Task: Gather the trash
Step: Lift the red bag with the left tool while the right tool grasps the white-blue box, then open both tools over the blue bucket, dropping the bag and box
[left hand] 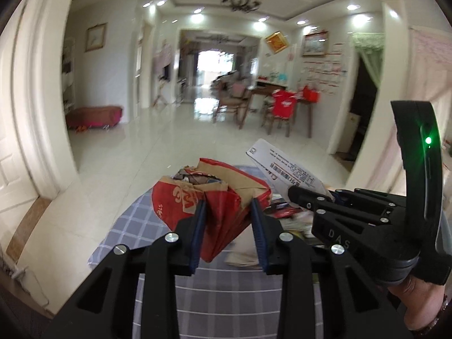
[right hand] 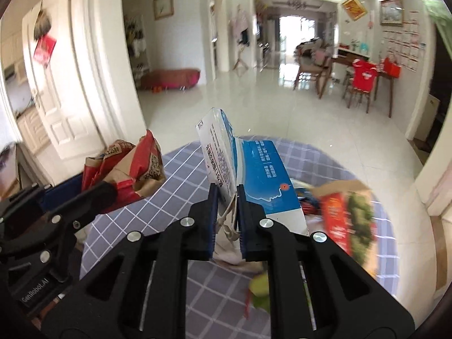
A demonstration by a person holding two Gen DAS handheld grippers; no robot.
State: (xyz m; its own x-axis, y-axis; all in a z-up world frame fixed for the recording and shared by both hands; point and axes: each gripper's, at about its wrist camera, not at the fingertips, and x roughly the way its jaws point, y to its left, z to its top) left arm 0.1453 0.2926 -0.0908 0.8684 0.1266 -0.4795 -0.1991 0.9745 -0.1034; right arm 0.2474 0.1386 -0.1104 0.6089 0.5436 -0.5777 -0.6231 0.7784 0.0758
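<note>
A crumpled red-and-brown paper bag hangs above the checked tablecloth, and my left gripper is shut on its folded lower part. In the right wrist view the same bag sticks up from the left gripper at the left edge. My right gripper is shut on the edge of a flattened blue-and-white carton, lifted off the table. From the left wrist view that carton juts up out of the right gripper, which a hand holds.
On the round table's grey checked cloth lie a blurred red-and-green packet, a white cloth bag and a yellow-green scrap. White door frames stand close on the left. A dining table with chairs stands far across the tiled floor.
</note>
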